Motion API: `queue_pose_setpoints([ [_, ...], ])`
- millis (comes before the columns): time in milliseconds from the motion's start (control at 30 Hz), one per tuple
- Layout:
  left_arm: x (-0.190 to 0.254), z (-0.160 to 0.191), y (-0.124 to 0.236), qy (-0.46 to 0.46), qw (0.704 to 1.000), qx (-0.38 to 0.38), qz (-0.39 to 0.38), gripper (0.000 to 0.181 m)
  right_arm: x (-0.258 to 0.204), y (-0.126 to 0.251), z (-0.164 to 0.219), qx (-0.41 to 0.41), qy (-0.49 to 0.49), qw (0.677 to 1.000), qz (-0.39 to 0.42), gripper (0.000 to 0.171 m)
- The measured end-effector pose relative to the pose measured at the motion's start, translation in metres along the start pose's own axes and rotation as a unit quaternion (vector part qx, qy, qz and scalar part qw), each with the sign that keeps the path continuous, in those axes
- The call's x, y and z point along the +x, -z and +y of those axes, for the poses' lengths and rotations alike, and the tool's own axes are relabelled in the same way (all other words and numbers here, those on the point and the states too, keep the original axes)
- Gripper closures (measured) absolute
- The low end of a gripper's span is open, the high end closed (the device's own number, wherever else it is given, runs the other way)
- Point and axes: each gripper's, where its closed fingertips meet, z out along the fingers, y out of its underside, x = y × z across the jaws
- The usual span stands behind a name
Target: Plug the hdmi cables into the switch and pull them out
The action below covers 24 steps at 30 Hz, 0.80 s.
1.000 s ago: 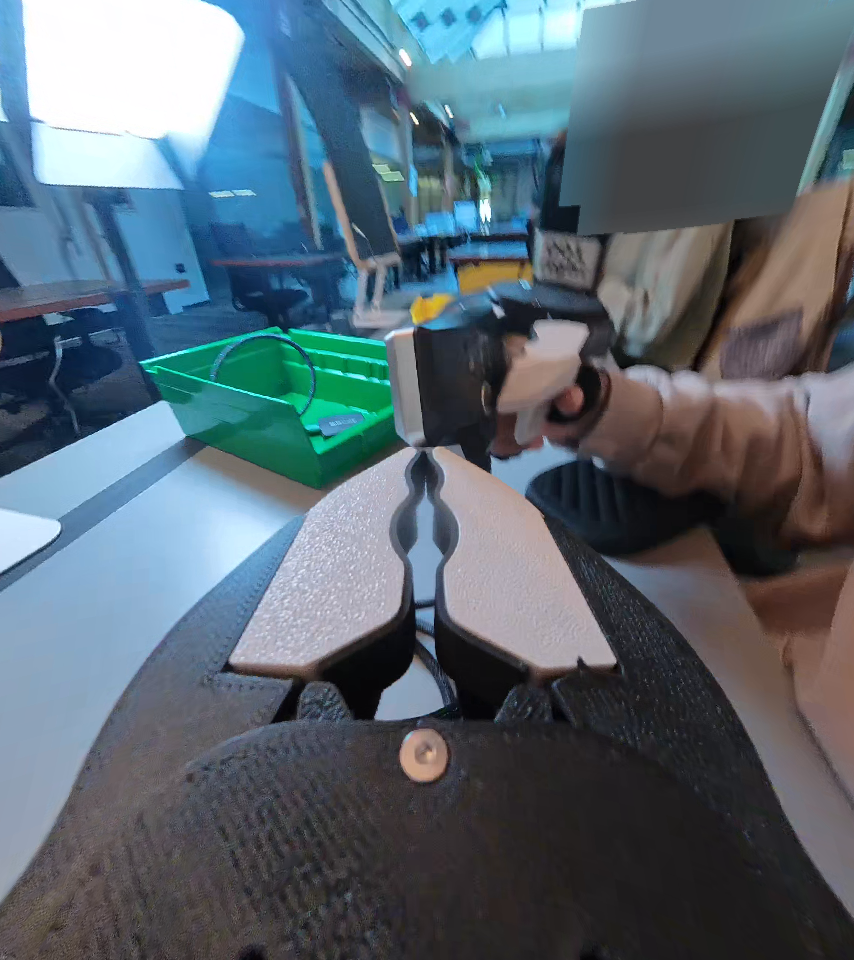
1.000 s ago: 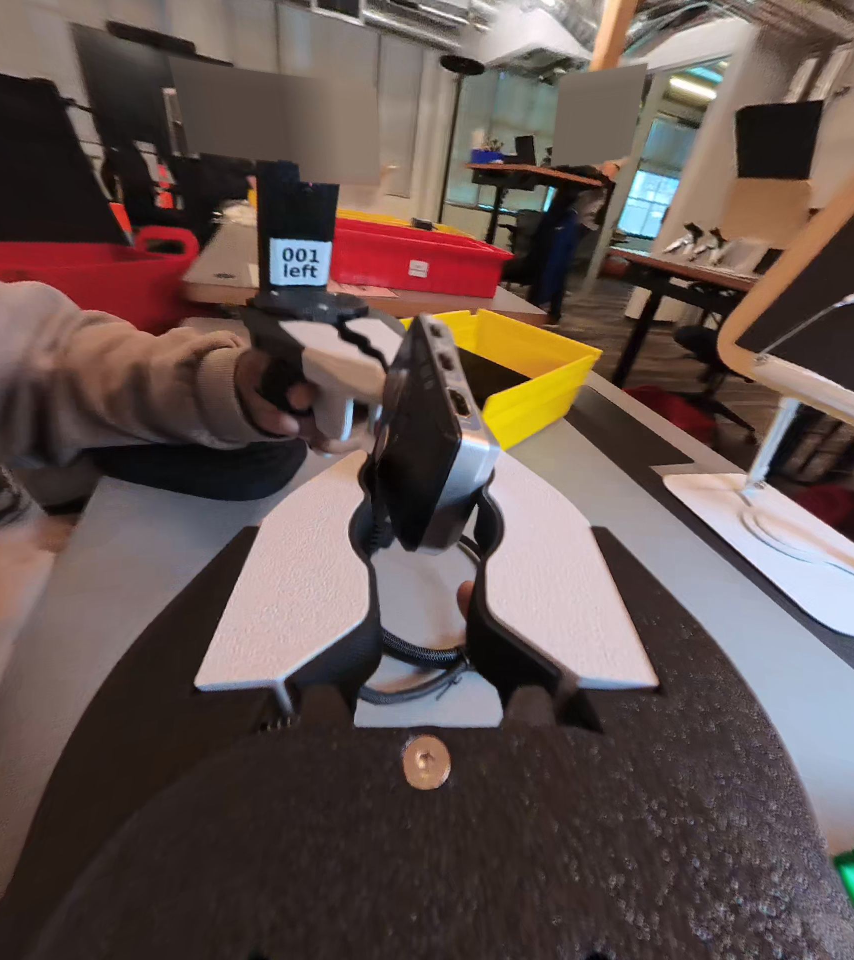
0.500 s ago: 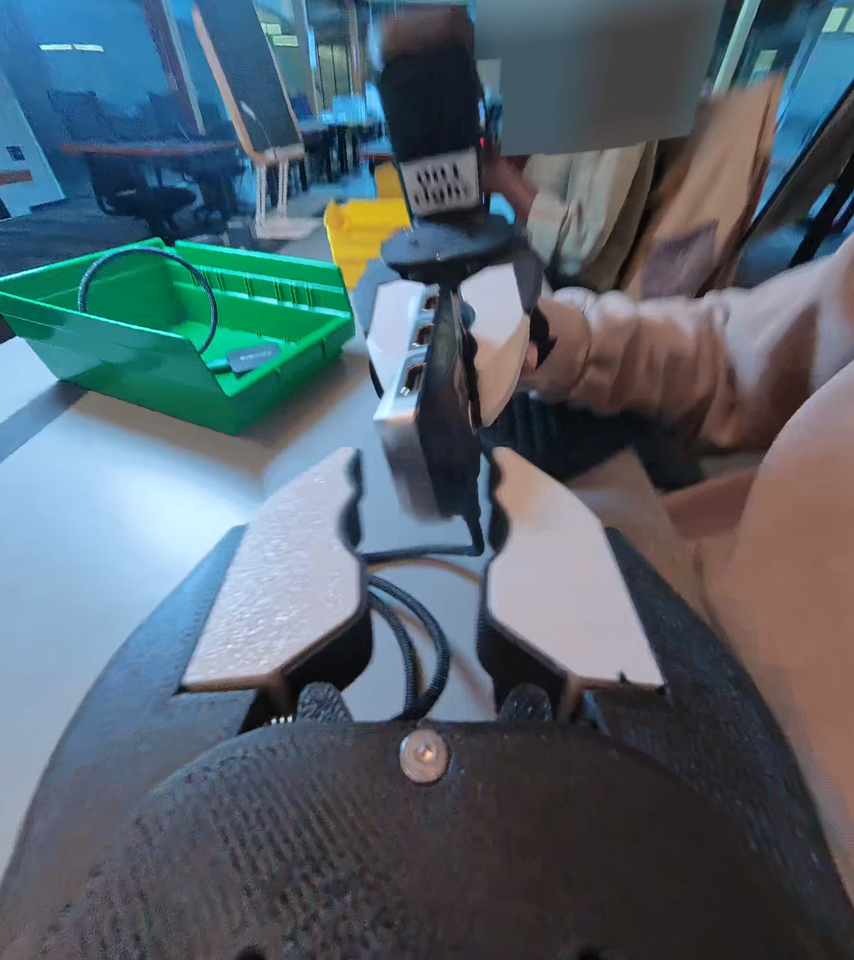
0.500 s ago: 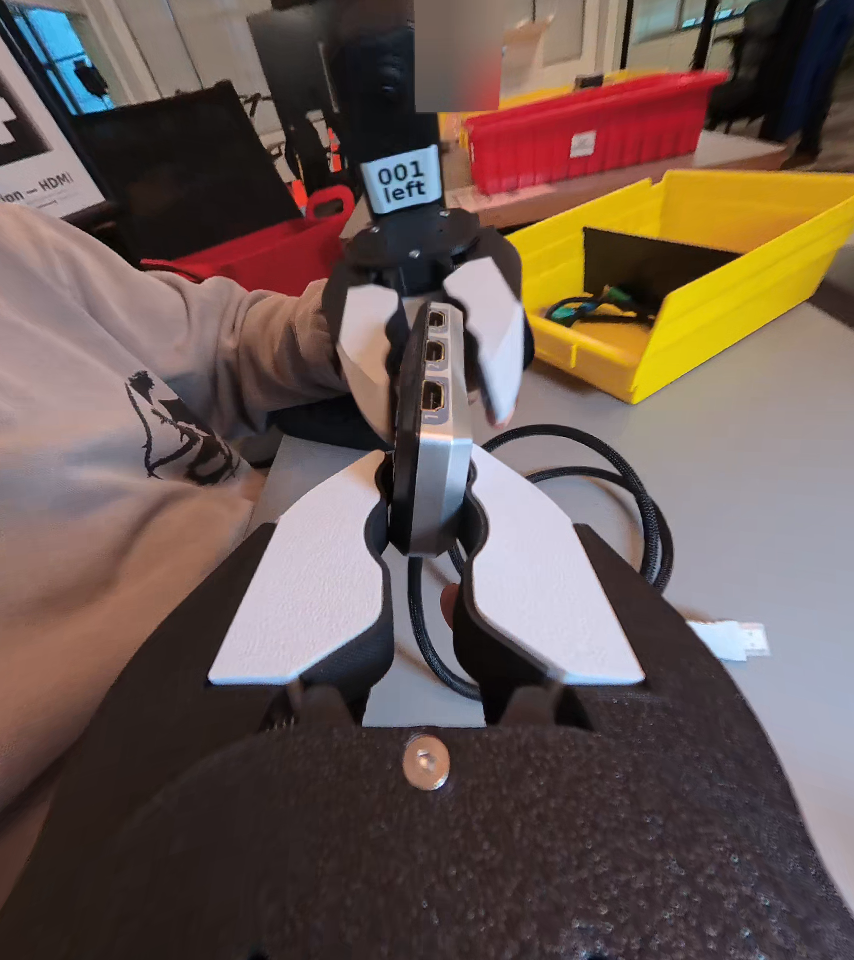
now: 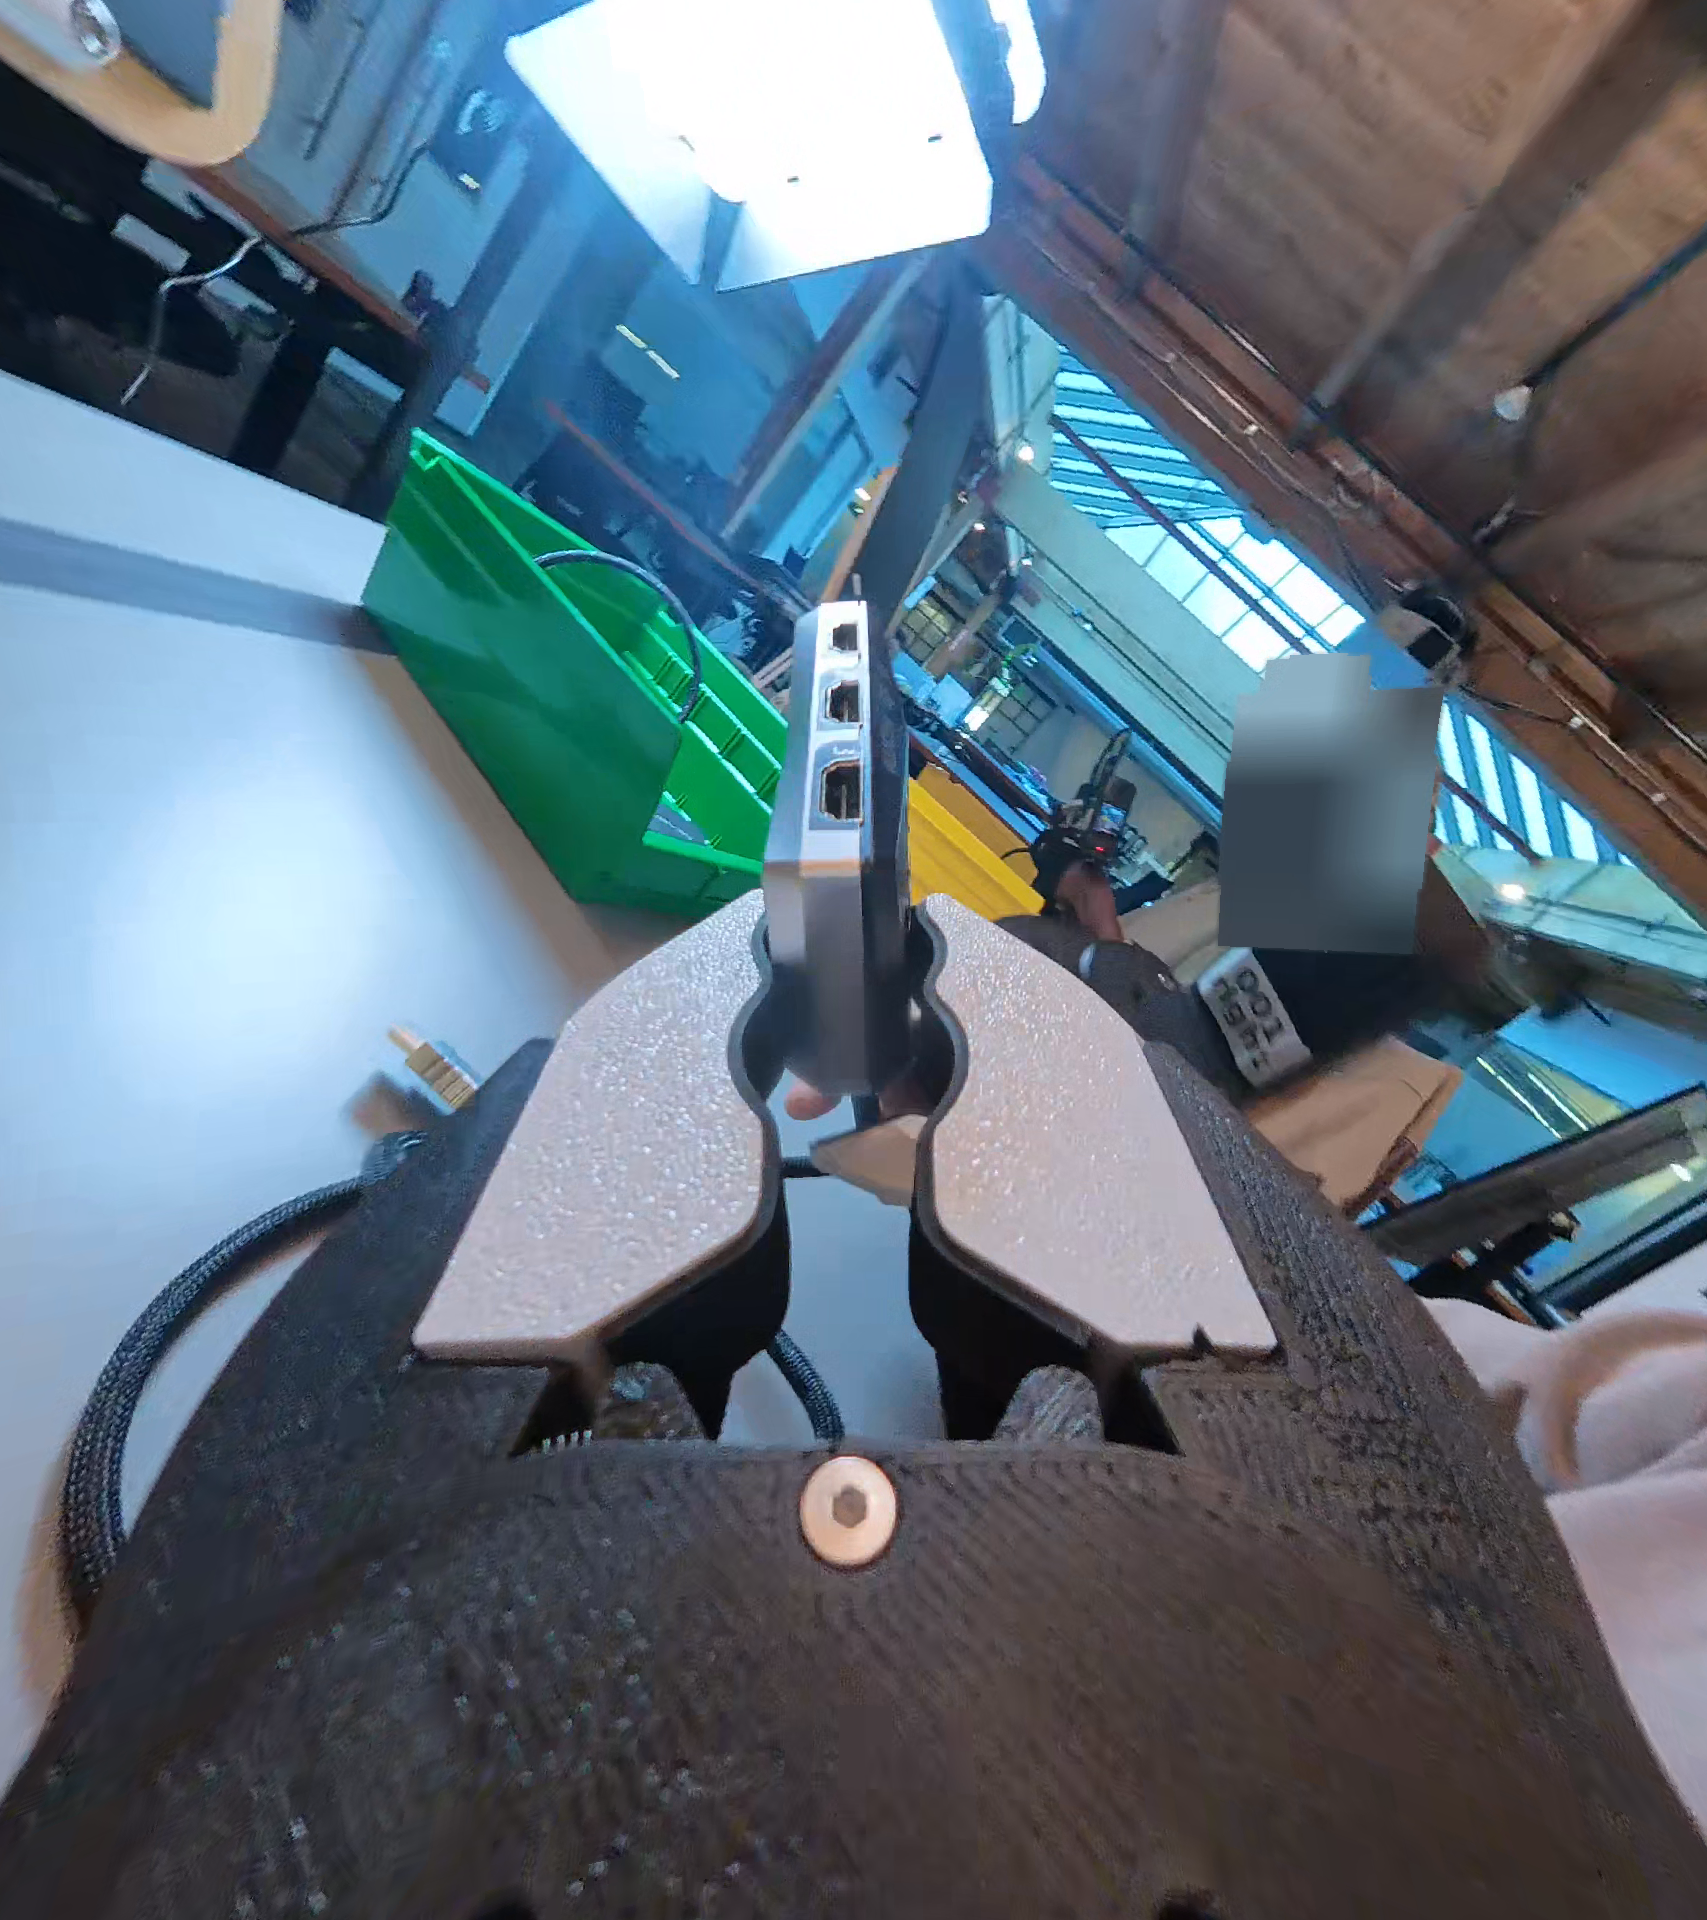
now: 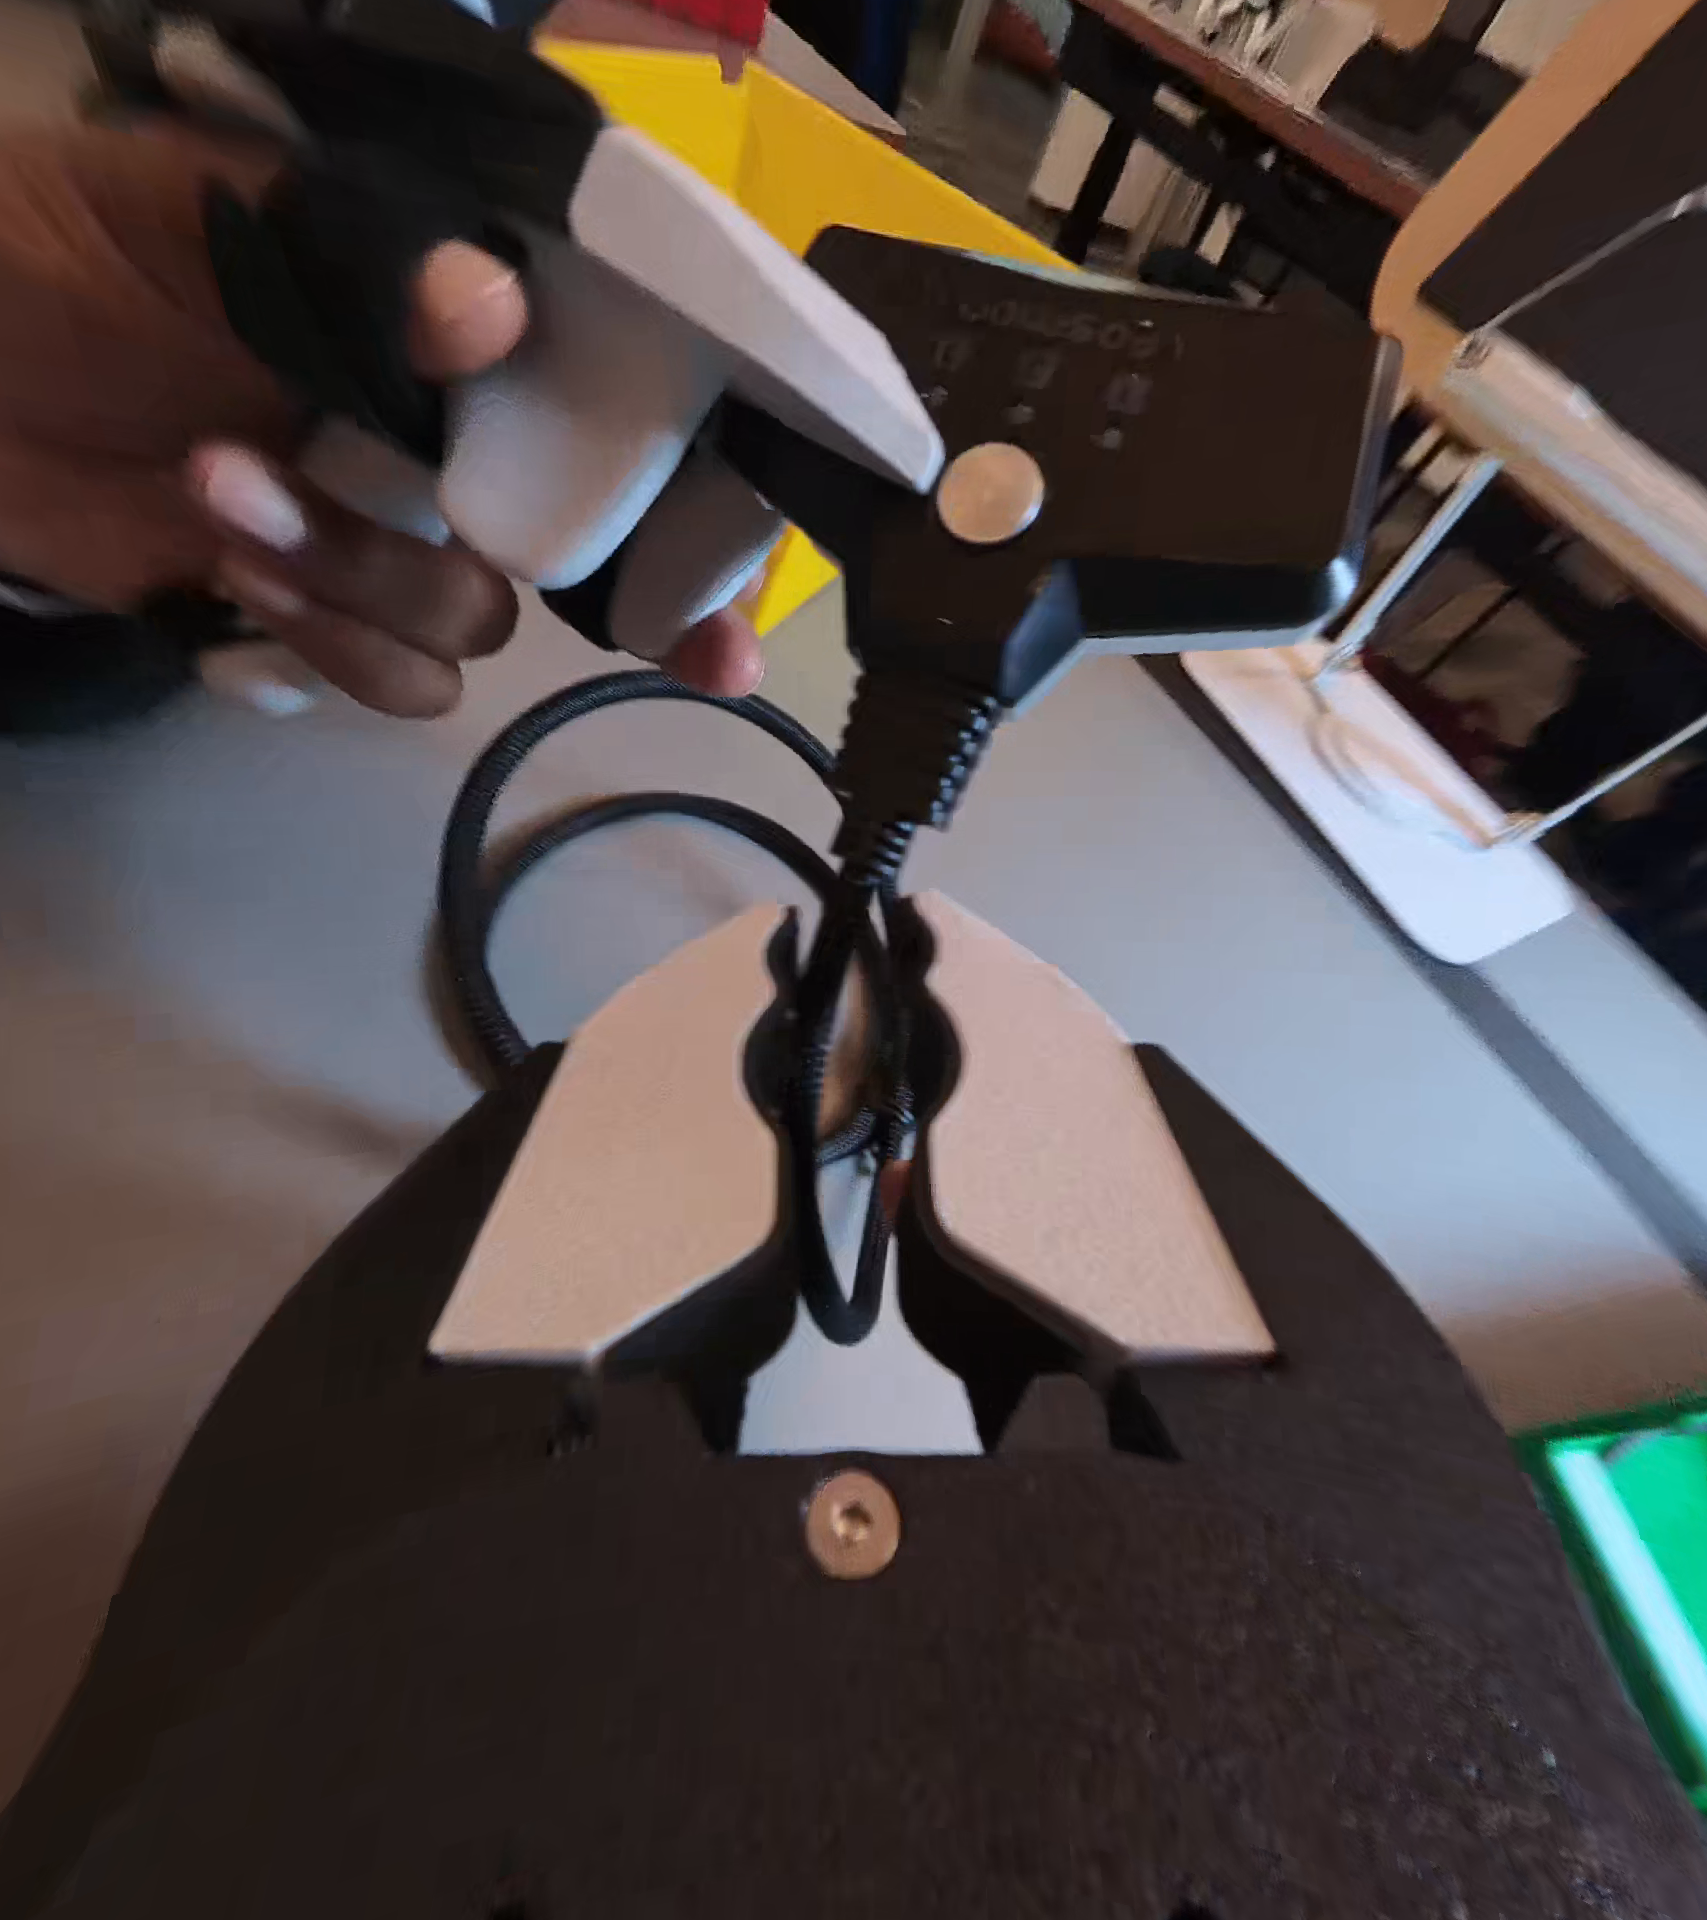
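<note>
The HDMI switch (image 5: 833, 831) is a flat silver and black box. It stands edge-on in my left gripper (image 5: 844, 914), which is shut on its lower end, with three empty ports facing the camera. The right wrist view shows its black face (image 6: 1140, 468) held by the left gripper (image 6: 807, 488). The switch's black braided cable (image 6: 475, 831) hangs down and loops over the table. My right gripper (image 6: 849, 909) sits below the switch, its fingers nearly closed on two crossing strands of that cable. A gold-tipped plug (image 5: 433, 1070) lies on the table.
A green bin (image 5: 537, 707) with a black cable in it stands on the grey table (image 5: 153, 831), with a yellow bin (image 5: 963, 842) behind it. A white stand base (image 6: 1379, 810) sits at the right. A hand (image 6: 309, 520) holds the left gripper. Across from one pair of fingers to the other is roughly 7 cm.
The right gripper let go of the switch and dropped back onto its cable. The left gripper closed on the switch and tilted upward with it.
</note>
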Motion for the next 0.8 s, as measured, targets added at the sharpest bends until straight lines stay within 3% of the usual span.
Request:
queue_pose_setpoints([
  [133,0.004,0.003,0.001,-0.027,0.999,-0.020,0.016,0.158,0.014,0.007,-0.003,-0.007,0.055,0.998,-0.003,0.164],
  [233,0.015,0.002,0.005,-0.133,0.990,-0.043,0.030,0.145,0.024,0.022,-0.005,-0.019,0.039,0.995,-0.086,0.164],
  [333,0.022,0.010,0.010,-0.273,0.958,-0.085,0.019,0.129,0.035,0.046,-0.020,-0.013,-0.002,0.982,-0.187,0.164],
  [400,0.020,0.015,0.012,-0.396,0.912,-0.108,-0.014,0.124,0.037,0.064,-0.028,-0.048,-0.011,0.965,-0.257,0.164],
  [500,0.016,0.019,0.013,-0.566,0.811,-0.131,-0.067,0.119,0.030,0.089,-0.046,-0.061,0.011,0.942,-0.330,0.164],
  [700,0.045,0.013,0.010,-0.747,0.653,-0.056,-0.112,0.121,0.002,0.097,-0.049,-0.076,0.013,0.917,-0.391,0.164],
  [767,0.045,0.024,0.013,-0.794,0.597,-0.067,-0.099,0.149,-0.004,0.093,-0.048,-0.061,-0.005,0.915,-0.399,0.164],
  [800,0.044,0.027,0.014,-0.803,0.584,-0.068,-0.096,0.151,-0.005,0.091,-0.047,-0.059,-0.010,0.915,-0.400,0.164],
])
